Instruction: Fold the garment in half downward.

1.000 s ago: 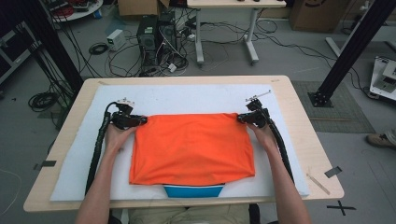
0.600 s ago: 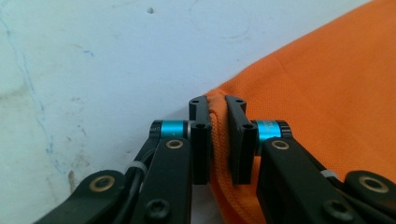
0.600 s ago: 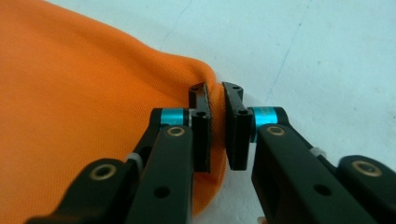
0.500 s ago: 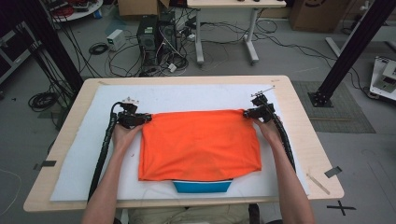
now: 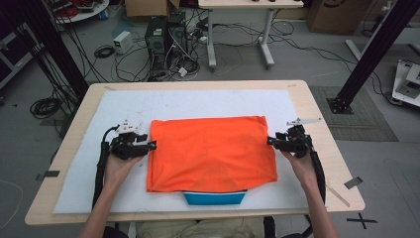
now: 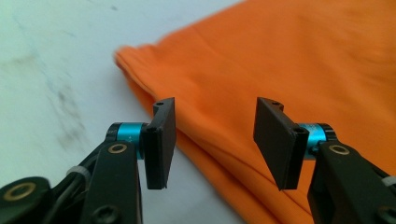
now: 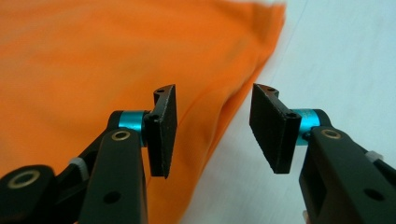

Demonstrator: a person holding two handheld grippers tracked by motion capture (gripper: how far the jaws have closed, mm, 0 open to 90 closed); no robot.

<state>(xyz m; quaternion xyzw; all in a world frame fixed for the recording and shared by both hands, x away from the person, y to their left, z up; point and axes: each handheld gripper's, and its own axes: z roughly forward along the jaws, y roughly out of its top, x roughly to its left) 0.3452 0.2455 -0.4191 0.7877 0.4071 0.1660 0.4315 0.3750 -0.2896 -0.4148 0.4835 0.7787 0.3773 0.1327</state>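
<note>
An orange cloth point(image 5: 212, 152) lies folded flat on the white mat point(image 5: 198, 101). My left gripper point(image 5: 150, 145) sits at the cloth's left edge, and my right gripper point(image 5: 271, 142) at its right edge. In the left gripper view the gripper point(image 6: 215, 135) is open, its jaws having just been opening, and the cloth's edge point(image 6: 196, 140) lies below the gap without touching the pads. In the right gripper view the gripper point(image 7: 212, 126) is likewise open after just opening, above the cloth's side fold point(image 7: 233, 107). Neither gripper holds anything.
A blue piece point(image 5: 214, 198) sticks out from under the cloth's near edge. The mat covers most of the wooden table point(image 5: 322, 129). Bare mat lies beyond the cloth and to both sides. Cables, computer cases and black frame posts stand on the floor behind.
Both grippers have let go of the cloth's far corners, opened, and drawn back toward me along its side edges. The cloth was first pushed a little farther away and now lies still.
</note>
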